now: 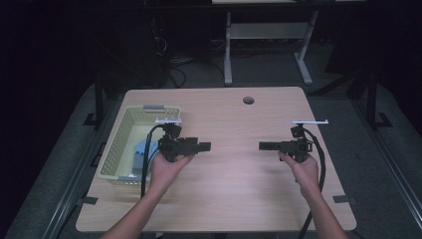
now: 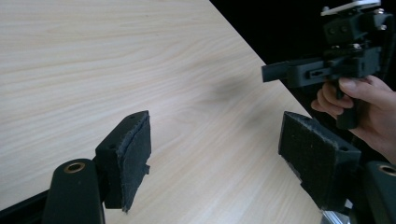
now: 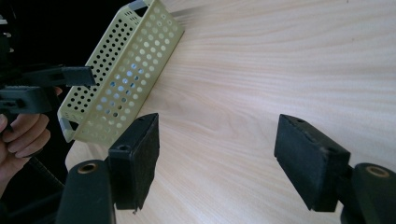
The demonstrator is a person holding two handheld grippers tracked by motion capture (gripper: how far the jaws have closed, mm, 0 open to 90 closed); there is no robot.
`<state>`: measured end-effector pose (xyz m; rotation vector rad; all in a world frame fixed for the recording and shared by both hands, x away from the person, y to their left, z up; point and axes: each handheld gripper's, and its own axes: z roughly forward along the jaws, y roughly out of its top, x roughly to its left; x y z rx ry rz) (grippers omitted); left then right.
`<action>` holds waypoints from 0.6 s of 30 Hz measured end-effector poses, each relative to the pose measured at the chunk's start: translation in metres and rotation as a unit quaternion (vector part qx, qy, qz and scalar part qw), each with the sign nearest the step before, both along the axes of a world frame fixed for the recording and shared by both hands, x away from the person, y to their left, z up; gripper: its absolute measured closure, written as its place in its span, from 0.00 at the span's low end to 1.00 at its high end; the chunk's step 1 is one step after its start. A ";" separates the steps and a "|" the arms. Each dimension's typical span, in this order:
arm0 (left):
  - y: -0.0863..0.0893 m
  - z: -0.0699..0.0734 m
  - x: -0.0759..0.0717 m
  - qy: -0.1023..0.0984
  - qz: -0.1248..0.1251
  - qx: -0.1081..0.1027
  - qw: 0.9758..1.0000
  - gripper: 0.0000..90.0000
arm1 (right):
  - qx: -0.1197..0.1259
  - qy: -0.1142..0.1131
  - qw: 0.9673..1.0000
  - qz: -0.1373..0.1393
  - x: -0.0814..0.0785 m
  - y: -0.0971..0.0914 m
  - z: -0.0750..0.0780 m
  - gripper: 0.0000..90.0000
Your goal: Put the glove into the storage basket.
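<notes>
Light wood table (image 1: 234, 184) carries a pale green perforated basket (image 1: 118, 144) at its left side; a blue object (image 1: 141, 152) lies inside it, identity unclear. Left gripper (image 1: 204, 146) held above the table just right of the basket, pointing toward the right gripper (image 1: 263, 146); the two face each other, well apart. In the left gripper view the jaws stand wide apart, nothing between them. In the right gripper view its jaws are likewise spread, holding nothing.
</notes>
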<state>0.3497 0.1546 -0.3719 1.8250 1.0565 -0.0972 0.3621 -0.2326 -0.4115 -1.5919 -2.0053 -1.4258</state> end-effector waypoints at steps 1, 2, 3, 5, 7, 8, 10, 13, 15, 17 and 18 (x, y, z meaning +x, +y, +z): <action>-0.002 -0.001 -0.002 0.001 -0.002 0.000 1.000 0.28 | 0.000 0.001 1.000 0.000 -0.001 -0.001 -0.002 0.34; -0.003 -0.002 -0.003 0.001 -0.006 -0.002 1.000 0.28 | -0.002 0.004 1.000 -0.001 -0.001 -0.002 -0.003 0.34; -0.004 -0.003 -0.004 0.003 -0.012 0.000 1.000 0.28 | -0.005 0.006 1.000 -0.004 -0.002 -0.003 -0.005 0.34; -0.007 -0.006 -0.006 0.004 -0.018 0.008 1.000 0.28 | -0.004 0.009 1.000 -0.006 -0.004 -0.005 -0.010 0.34; -0.010 -0.010 -0.009 0.006 -0.021 0.008 1.000 0.27 | -0.004 0.012 1.000 -0.008 -0.006 -0.008 -0.014 0.34; -0.010 -0.012 -0.010 0.005 -0.023 0.010 1.000 0.27 | -0.005 0.013 1.000 -0.009 -0.007 -0.010 -0.016 0.34; -0.011 -0.016 -0.013 0.008 -0.024 0.007 1.000 0.28 | -0.003 0.015 1.000 -0.013 -0.009 -0.013 -0.019 0.34; -0.013 -0.023 -0.017 0.012 -0.026 0.006 1.000 0.28 | -0.002 0.019 1.000 -0.017 -0.012 -0.019 -0.022 0.34; -0.014 -0.028 -0.019 0.012 -0.030 0.009 0.999 0.28 | -0.005 0.021 1.000 -0.020 -0.015 -0.021 -0.023 0.33; -0.016 -0.031 -0.022 0.011 -0.033 0.011 0.999 0.28 | -0.008 0.020 1.000 -0.021 -0.017 -0.023 -0.025 0.34; -0.017 -0.033 -0.023 0.011 -0.036 0.012 0.999 0.28 | -0.010 0.020 1.000 -0.021 -0.018 -0.025 -0.025 0.34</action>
